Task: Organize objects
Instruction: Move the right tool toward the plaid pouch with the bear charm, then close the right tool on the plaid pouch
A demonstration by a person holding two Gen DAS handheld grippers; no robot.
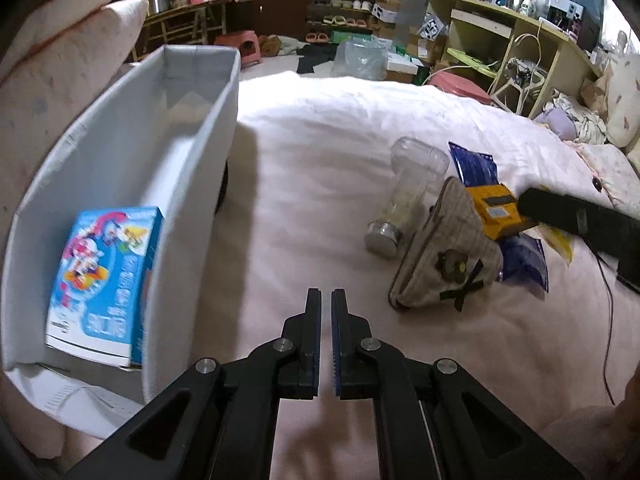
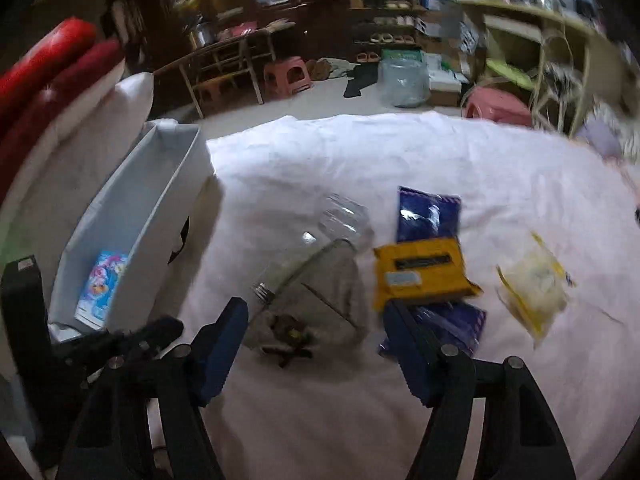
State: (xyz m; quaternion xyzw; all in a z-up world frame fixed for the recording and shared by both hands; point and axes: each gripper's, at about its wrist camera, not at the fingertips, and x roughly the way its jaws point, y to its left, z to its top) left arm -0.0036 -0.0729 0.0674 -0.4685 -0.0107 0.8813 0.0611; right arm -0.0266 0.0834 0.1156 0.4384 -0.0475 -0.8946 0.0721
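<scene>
Our right tongs [image 2: 314, 354] are spread wide over the soft, floppy hat [image 2: 316, 300] in the middle of the bed [image 2: 400, 152]; we should pinch its brim. Our left tongs [image 1: 326, 320] are nearly pressed together, holding nothing.

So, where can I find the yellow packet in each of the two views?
Left wrist view: the yellow packet is right of centre, behind the beige hat.
Right wrist view: it is right of centre, above the right finger.
Shared landmark: the white storage box at the left.
</scene>
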